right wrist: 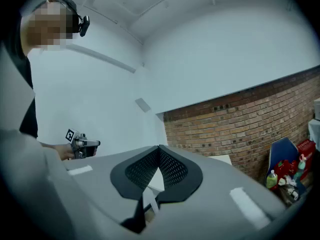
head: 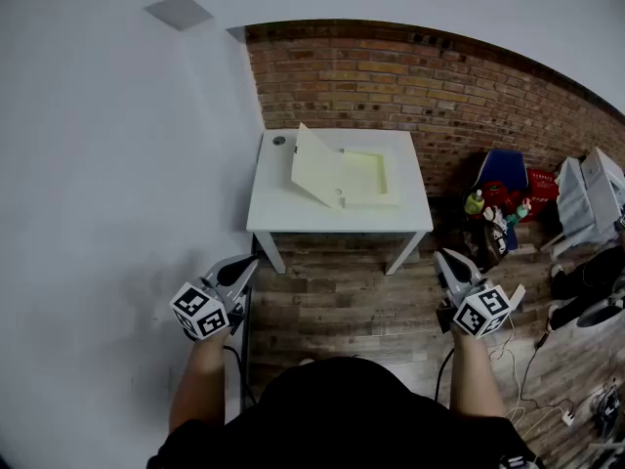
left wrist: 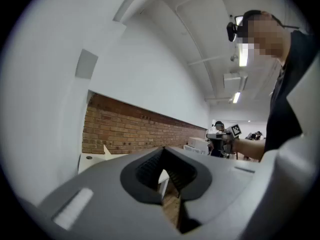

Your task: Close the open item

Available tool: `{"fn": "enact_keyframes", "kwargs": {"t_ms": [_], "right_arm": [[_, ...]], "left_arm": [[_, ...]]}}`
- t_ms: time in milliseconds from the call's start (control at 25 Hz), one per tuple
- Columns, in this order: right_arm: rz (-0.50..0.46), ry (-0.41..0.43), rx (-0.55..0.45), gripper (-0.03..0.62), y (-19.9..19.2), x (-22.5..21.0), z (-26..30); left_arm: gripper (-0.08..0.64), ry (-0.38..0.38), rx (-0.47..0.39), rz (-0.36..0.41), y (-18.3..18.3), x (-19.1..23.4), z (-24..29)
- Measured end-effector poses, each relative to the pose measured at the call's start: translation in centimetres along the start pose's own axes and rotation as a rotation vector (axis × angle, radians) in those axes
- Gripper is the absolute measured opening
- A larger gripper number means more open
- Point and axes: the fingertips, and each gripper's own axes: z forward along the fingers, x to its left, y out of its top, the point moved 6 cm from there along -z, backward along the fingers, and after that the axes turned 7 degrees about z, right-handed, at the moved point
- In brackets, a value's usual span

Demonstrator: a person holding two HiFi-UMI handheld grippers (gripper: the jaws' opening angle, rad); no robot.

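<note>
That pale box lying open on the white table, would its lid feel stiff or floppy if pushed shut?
The lid stands tilted yet flat, so probably stiff. The box looks thin-walled, likely light, so it may slide on the smooth table.

The raised lid (head: 317, 169) hides part of the box (head: 371, 176) beneath it. A small dark round thing (head: 279, 141) on the table (head: 283, 218) corner is too small to name. The coloured clutter (head: 498, 208) by the brick wall (head: 439, 76) is too small to sort out.
</note>
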Motion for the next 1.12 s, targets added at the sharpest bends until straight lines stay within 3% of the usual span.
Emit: {"fn": "enact_keyframes", "kwargs": {"t_ms": [480, 760, 1120], "right_arm": [[0.026, 0.014, 0.042, 0.005, -0.7, -5.9, -2.7], [-0.020, 0.004, 0.068, 0.005, -0.5, -8.6, -4.2], [0.008, 0.011, 0.103, 0.005, -1.4, -11.0, -4.4]], "left_arm": [[0.003, 0.127, 0.045, -0.049, -2.0, -2.3, 4.0], [0.003, 0.141, 0.046, -0.056, -2.3, -4.3, 6.6], [0.003, 0.166, 0.062, -0.076, -3.0, -5.8, 7.6]]}}
